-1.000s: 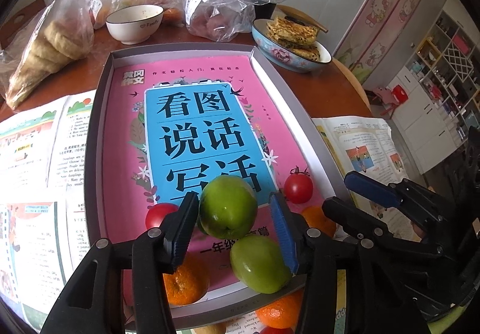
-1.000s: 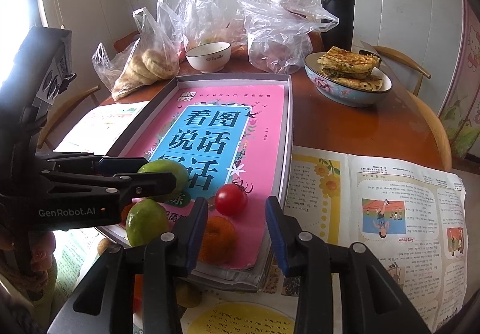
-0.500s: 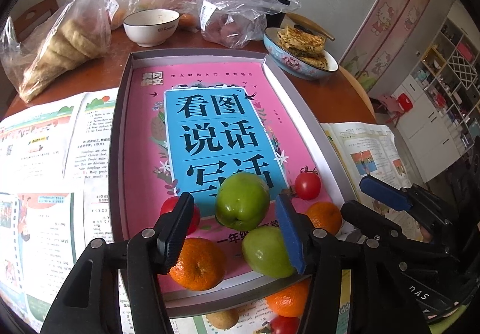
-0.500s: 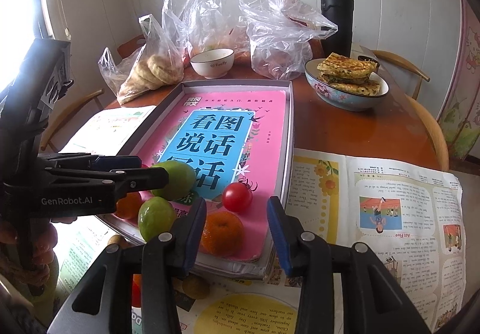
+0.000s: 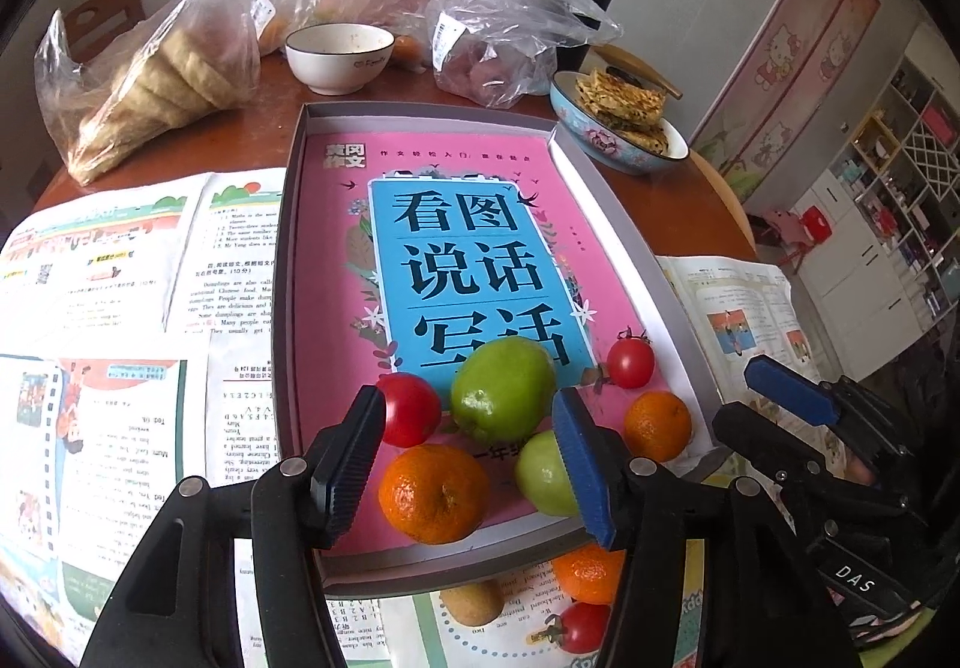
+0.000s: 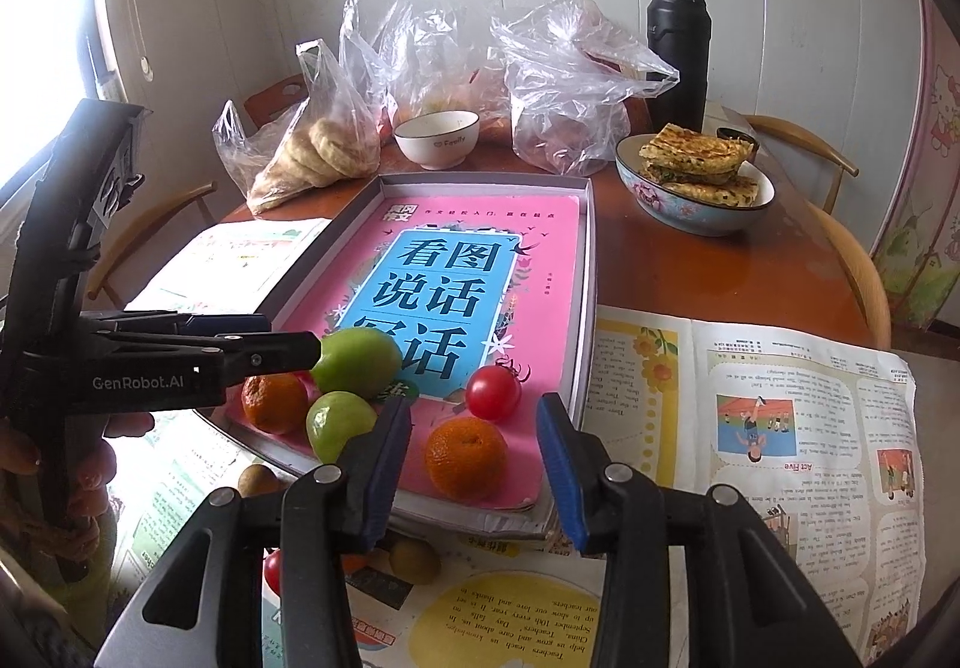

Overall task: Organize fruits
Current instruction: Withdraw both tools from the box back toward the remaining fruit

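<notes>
Jaws of the left gripper (image 5: 468,464) are opening, empty, above the green apple (image 5: 503,390) resting in the tray (image 5: 287,272) near the table's near edge; right gripper (image 6: 474,464) jaws, opening too, frame an orange (image 6: 466,457).

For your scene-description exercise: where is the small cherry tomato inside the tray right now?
In the right wrist view the cherry tomato lies near the tray's right wall, just beyond an orange and right of the green apples.
</notes>
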